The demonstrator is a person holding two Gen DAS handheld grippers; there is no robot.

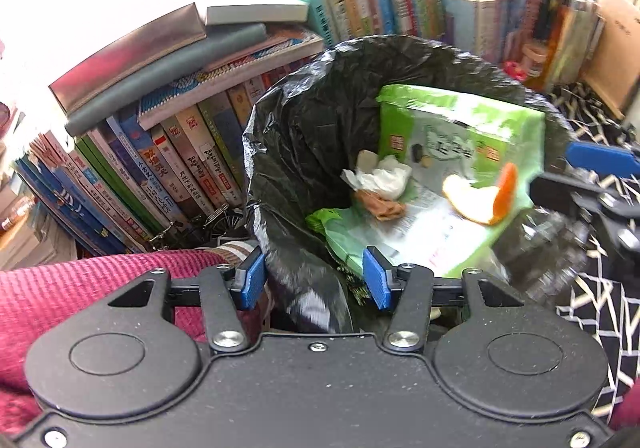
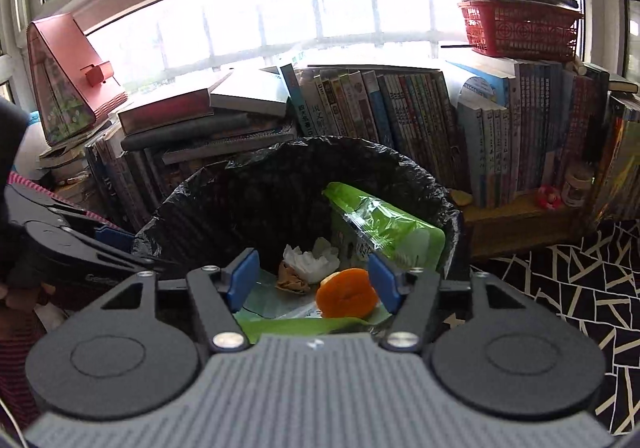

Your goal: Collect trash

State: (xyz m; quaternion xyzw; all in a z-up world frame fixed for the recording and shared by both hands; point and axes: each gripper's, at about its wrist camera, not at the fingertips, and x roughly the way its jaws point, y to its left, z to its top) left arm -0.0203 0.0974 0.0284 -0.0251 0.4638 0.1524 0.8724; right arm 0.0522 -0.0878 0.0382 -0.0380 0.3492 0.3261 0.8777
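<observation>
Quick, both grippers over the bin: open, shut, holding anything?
Left gripper: jaws astride the black bin liner rim; grip cannot be told.
Right gripper: open, holding nothing; orange peel lies in the bin below.

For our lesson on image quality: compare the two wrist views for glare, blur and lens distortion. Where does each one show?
Left wrist view: the top is washed out white, and the orange peel and green wrapper are smeared by motion blur. Right wrist view: the window is blown out by backlight, its frame bows from fisheye distortion, and the trash bag interior sits dark, yet edges look sharper.
</observation>
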